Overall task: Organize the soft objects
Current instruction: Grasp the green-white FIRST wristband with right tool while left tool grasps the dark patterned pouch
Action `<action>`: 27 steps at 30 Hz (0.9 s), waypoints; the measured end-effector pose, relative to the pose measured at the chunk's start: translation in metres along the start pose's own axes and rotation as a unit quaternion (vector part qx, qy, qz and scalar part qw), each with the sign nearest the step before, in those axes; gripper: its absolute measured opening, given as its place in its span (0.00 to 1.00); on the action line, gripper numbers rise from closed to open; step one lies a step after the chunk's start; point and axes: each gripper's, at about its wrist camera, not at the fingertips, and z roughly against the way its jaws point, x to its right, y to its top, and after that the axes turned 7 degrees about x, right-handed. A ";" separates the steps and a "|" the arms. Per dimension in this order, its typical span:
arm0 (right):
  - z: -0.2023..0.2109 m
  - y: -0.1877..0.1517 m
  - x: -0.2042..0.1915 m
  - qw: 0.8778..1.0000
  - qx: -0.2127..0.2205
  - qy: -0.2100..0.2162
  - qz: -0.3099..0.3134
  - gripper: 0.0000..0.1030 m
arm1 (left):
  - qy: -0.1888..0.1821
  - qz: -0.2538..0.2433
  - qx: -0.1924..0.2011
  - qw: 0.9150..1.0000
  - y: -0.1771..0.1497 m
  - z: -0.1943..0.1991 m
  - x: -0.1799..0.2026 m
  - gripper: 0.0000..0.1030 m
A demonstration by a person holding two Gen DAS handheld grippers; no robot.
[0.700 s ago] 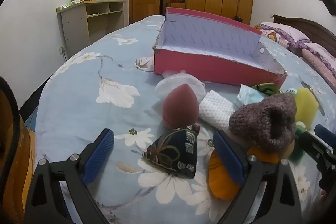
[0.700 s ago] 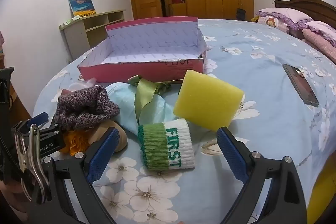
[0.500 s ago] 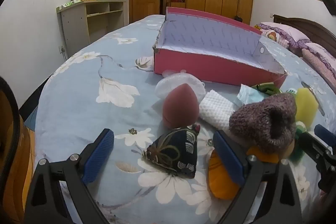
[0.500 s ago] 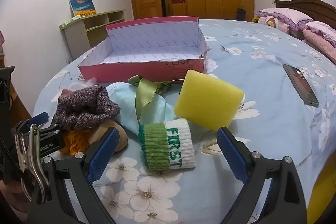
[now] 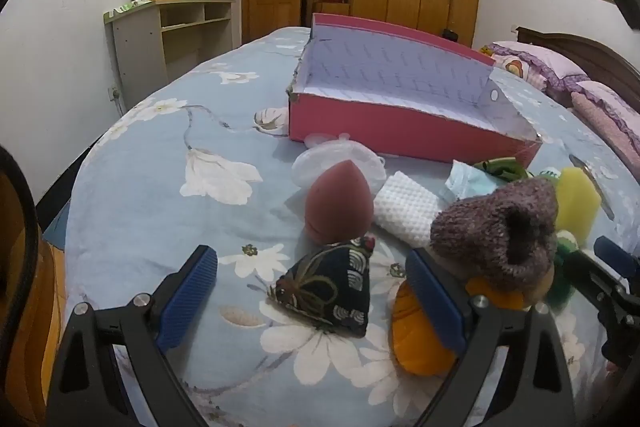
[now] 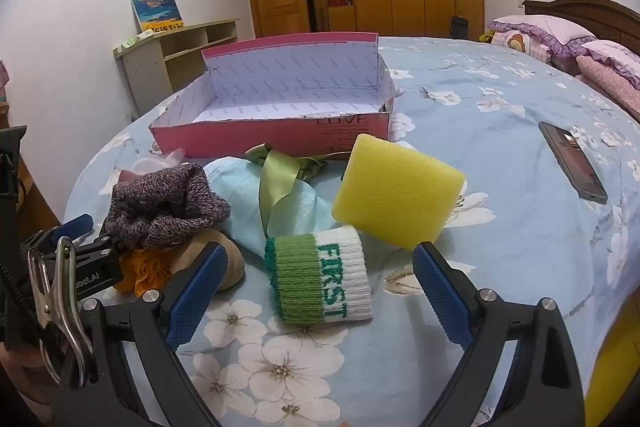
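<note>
Nothing is shifting since a moment ago: both grippers, left gripper (image 5: 312, 291) and right gripper (image 6: 320, 281), are hovering with jaws wide and empty, leaving the box (image 6: 276, 139) unfilled.

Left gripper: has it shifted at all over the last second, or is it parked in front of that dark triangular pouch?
No. The left gripper sits open with the dark triangular pouch framed the same and the pink box unmoved.
</note>
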 end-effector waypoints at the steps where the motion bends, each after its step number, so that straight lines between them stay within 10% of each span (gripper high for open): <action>1: 0.000 0.000 0.000 1.000 0.000 -0.001 0.000 0.94 | -0.001 0.000 0.000 1.000 0.000 0.002 -0.001 0.95; 27: 0.012 0.010 0.015 0.999 -0.007 0.017 -0.038 0.94 | -0.009 0.004 -0.021 1.000 0.011 0.010 -0.029 0.95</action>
